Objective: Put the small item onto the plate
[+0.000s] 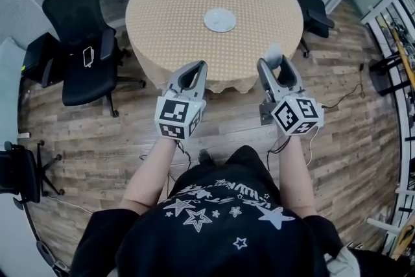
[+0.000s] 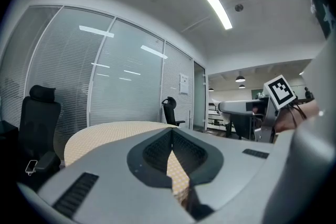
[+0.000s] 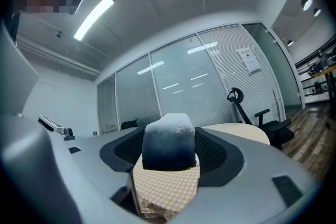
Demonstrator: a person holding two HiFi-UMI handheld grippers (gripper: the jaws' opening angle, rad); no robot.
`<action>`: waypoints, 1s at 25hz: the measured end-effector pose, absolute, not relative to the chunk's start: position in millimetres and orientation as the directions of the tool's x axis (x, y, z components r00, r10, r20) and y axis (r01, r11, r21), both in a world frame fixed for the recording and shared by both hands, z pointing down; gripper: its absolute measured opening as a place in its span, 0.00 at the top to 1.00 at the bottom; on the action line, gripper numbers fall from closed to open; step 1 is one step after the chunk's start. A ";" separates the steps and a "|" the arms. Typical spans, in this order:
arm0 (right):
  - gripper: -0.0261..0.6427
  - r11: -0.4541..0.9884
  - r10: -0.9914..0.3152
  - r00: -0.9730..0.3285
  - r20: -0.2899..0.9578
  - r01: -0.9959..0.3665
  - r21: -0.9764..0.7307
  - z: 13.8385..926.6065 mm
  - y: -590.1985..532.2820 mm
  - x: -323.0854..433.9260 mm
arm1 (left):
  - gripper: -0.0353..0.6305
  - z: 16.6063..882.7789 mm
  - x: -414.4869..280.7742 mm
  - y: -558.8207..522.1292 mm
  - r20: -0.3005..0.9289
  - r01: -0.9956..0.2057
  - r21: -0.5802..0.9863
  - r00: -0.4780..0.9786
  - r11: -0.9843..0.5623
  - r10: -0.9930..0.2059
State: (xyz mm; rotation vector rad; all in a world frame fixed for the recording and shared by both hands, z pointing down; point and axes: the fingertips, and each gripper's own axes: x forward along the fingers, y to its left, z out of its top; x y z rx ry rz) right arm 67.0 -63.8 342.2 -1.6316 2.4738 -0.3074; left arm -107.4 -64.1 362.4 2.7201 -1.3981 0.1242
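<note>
A white plate (image 1: 220, 19) lies near the middle of a round table (image 1: 162, 23) under a yellow checked cloth. My right gripper (image 1: 273, 63) is at the table's near edge, shut on the small item (image 1: 273, 53). In the right gripper view the item (image 3: 169, 141) is a rounded block, dark at the bottom and pale on top, pinched between the jaws of the right gripper (image 3: 169, 150). My left gripper (image 1: 196, 67) is beside it at the same edge. In the left gripper view the left gripper (image 2: 171, 131) has its tips together with nothing between them. The plate is hidden in both gripper views.
A black office chair (image 1: 81, 42) with a phone (image 1: 88, 56) on its seat stands left of the table. Another black chair (image 1: 310, 0) stands at the back right. A metal rack (image 1: 397, 29) lines the right wall. Glass partitions (image 2: 115, 76) stand beyond the table. The floor is wood.
</note>
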 end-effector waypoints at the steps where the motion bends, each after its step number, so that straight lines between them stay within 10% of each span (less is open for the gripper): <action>1: 0.52 0.381 -0.921 -0.390 -0.016 -0.888 -0.257 343.1 -66.2 67.3 | 0.95 364.8 -108.6 -66.4 0.113 -0.814 0.042 0.580 -0.580 -0.807; 25: 0.52 0.495 -0.841 -0.540 0.042 -0.797 -0.347 392.5 -251.2 96.5 | 0.95 408.2 -68.2 -209.3 0.230 -0.885 0.058 0.462 -0.462 -0.856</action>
